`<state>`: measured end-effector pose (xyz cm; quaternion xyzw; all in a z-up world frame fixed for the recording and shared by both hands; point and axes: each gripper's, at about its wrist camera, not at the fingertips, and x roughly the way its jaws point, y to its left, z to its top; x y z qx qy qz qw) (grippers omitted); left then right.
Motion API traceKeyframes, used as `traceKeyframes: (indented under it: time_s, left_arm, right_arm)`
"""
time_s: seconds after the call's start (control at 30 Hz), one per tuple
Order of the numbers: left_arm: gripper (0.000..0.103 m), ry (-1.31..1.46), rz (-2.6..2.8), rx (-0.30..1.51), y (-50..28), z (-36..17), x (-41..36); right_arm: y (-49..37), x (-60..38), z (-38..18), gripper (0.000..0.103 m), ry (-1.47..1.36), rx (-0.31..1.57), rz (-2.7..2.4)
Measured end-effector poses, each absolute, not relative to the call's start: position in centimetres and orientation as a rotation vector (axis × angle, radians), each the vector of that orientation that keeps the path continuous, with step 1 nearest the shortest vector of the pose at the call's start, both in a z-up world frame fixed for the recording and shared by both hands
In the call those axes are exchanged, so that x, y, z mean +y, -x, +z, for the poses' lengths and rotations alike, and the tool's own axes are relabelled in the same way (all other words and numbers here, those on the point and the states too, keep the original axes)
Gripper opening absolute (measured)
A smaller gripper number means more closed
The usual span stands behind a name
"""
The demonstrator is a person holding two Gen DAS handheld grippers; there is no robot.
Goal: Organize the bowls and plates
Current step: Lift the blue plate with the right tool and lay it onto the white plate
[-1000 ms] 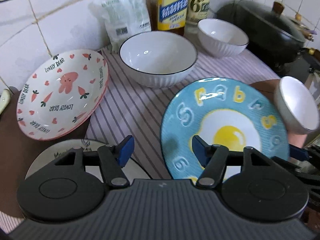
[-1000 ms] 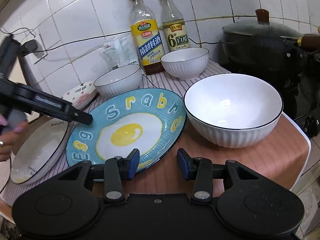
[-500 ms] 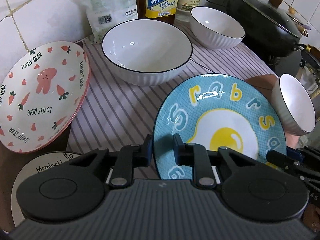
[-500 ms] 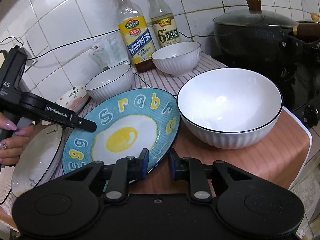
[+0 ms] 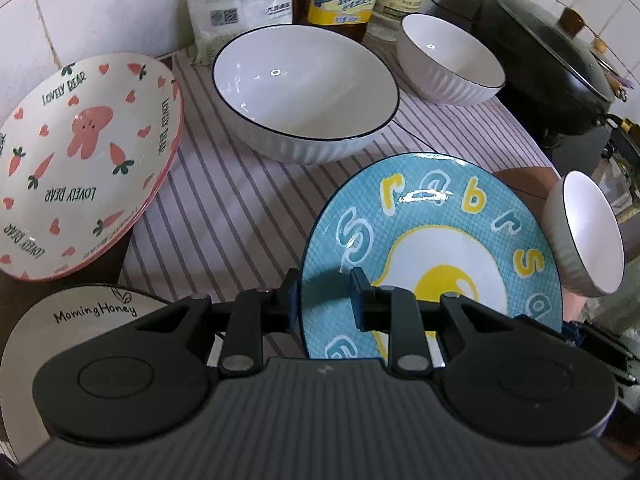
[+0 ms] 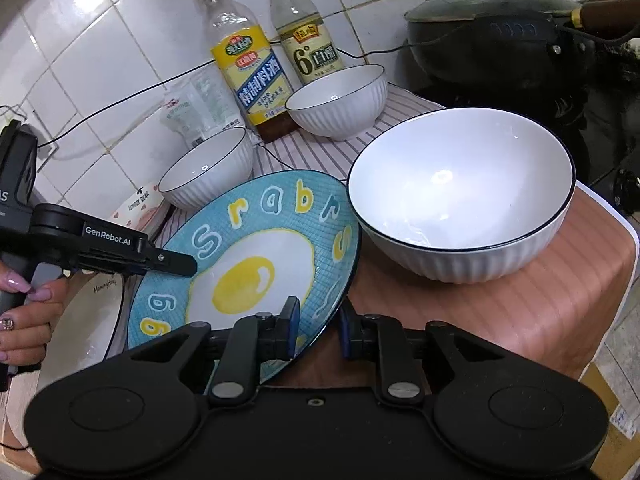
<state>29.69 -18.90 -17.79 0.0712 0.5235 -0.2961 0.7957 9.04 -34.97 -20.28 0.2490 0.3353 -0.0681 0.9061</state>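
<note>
A blue fried-egg plate (image 5: 432, 248) (image 6: 256, 256) is tilted up off the counter. My left gripper (image 5: 324, 300) is shut on its left rim, and my right gripper (image 6: 316, 326) is shut on its near right rim. A pink rabbit plate (image 5: 80, 164) and a white "Morning Honey" plate (image 5: 60, 320) lie to the left. A large white ribbed bowl (image 5: 304, 92) and a smaller one (image 5: 448, 60) stand at the back. Another white bowl (image 6: 460, 196) stands right of the blue plate.
Two sauce bottles (image 6: 244, 72) and a white packet (image 5: 240, 0) stand against the tiled wall. A dark lidded pot (image 6: 500, 36) sits at the right on the stove. The counter's right edge (image 6: 624, 264) drops off beside the white bowl.
Both grippers have closed on the blue plate's rim, left then right. The plate has tipped up from lying flat and risen slightly.
</note>
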Motion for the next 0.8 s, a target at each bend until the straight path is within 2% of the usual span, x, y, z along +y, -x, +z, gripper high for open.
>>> traceKeyframes:
  time_s: [0.4, 0.8]
  left_arm:
    - [0.024, -0.145, -0.602, 1.106, -28.2, -15.4, -17.6]
    - [0.024, -0.107, -0.534, 1.053, -25.1, -9.9, -11.9]
  right_arm:
    - [-8.5, -34.8, -18.9, 0.024, -0.538, 0.702, -0.066]
    - [-6.9, -31.8, -14.4, 0.024, -0.552, 0.656, 0.037]
